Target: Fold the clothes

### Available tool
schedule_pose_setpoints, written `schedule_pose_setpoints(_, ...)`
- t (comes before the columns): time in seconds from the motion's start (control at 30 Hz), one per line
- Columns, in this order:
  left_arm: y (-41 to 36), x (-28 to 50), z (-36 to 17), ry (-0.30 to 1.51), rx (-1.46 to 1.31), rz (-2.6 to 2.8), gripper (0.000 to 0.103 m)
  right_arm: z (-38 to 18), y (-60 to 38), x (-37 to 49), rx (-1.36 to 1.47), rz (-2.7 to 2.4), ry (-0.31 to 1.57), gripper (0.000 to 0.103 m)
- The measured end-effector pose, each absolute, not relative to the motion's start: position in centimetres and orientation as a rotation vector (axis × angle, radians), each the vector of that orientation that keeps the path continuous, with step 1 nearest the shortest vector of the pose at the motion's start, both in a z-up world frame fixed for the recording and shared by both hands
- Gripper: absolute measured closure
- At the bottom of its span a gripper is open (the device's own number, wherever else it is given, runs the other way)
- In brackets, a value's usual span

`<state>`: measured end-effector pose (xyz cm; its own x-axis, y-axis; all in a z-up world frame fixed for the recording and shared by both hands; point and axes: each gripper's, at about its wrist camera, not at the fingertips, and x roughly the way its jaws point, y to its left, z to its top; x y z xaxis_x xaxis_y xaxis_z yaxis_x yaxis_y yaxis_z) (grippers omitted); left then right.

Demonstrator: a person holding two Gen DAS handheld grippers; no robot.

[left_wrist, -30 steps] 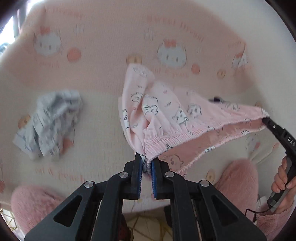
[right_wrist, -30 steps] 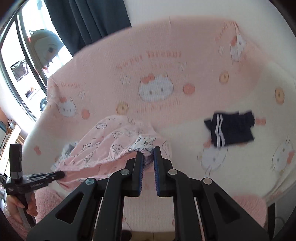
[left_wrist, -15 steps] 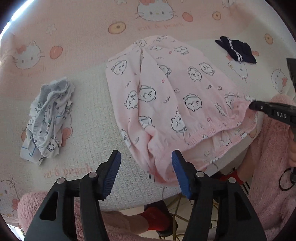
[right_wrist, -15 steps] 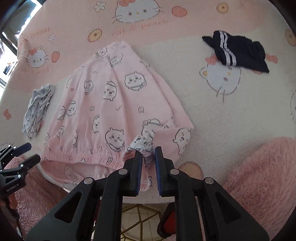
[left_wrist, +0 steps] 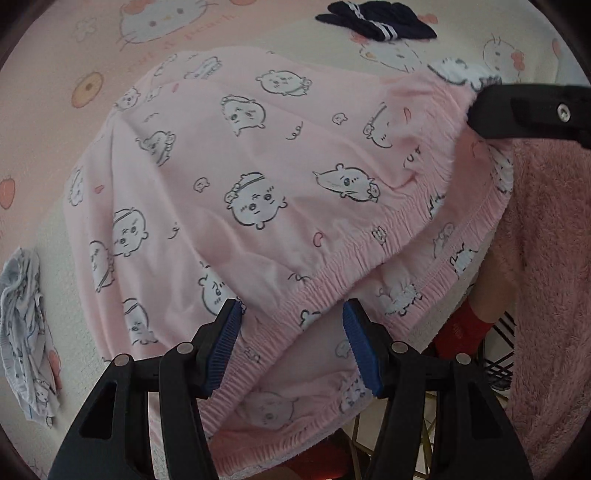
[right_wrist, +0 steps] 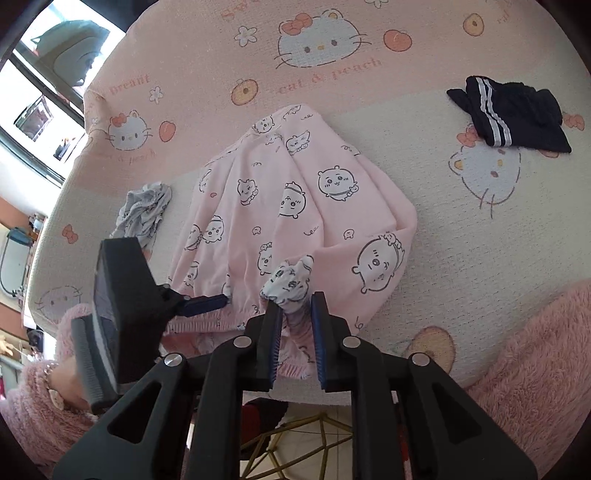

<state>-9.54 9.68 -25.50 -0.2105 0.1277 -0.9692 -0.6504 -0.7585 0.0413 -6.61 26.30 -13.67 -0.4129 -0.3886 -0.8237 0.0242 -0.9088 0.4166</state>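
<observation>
Right gripper [right_wrist: 295,328] had let go of the pink pajama shorts [left_wrist: 258,192] at the bed's [right_wrist: 461,236] front edge; both it and the left gripper [left_wrist: 291,350] were open, straddling the waistband.

Pink printed garment [left_wrist: 258,177] fills centre frame, spread on cartoon-cat cover [left_wrist: 55,44], elastic waistband hanging off lower edge. Left gripper [left_wrist: 291,350] bottom centre, jaws wide apart over waistband. Right gripper [left_wrist: 476,98] upper right at garment corner. Navy striped item [left_wrist: 373,22] top; grey garment [left_wrist: 22,332] lower left.

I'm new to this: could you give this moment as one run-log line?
step: laying pink shorts flat | left gripper: open at waistband | right gripper: open, fabric between jaws | nearby: grey garment, dark shorts
</observation>
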Motion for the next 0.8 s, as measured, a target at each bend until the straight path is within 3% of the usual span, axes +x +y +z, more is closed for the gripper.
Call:
schedule_pose_setpoints(0.07, 9.9, -9.8, -25.9, 0.603, -1.555, 2.019, 0.046, -13.6, 26.7, -6.8, 1.522, -2.386, -0.554, 0.088)
schedule_pose_setpoints(0.1, 9.8, -9.8, -25.9, 0.589, -1.553, 2.032, 0.052, -13.6, 26.7, -6.9, 1.530, -2.388, -0.545, 0.087)
schedule_pose_setpoints(0.17, 9.1, -10.3, -25.6, 0.556, -1.558, 2.089, 0.086, -13.8, 26.5, -7.1, 1.546, -2.392, -0.528, 0.086)
schedule_pose_setpoints(0.5, -0.5, -10.6, -17.6, 0.095, -1.482, 2.435, 0.087, -19.9, 22.6, -6.4, 1.848, -2.240, -0.292, 0.073)
schedule_pose_setpoints(0.67, -5.5, -9.0, -12.5, -0.136, -1.369, 2.578, 0.087, -20.1, 20.3, -6.4, 1.839, -2.284, -0.122, 0.066)
schedule_pose_setpoints(0.8, -7.2, -7.9, -8.7, -0.221, -1.272, 2.636, 0.087, -21.1, 18.8, -6.9, 1.839, -2.308, -0.034, 0.066)
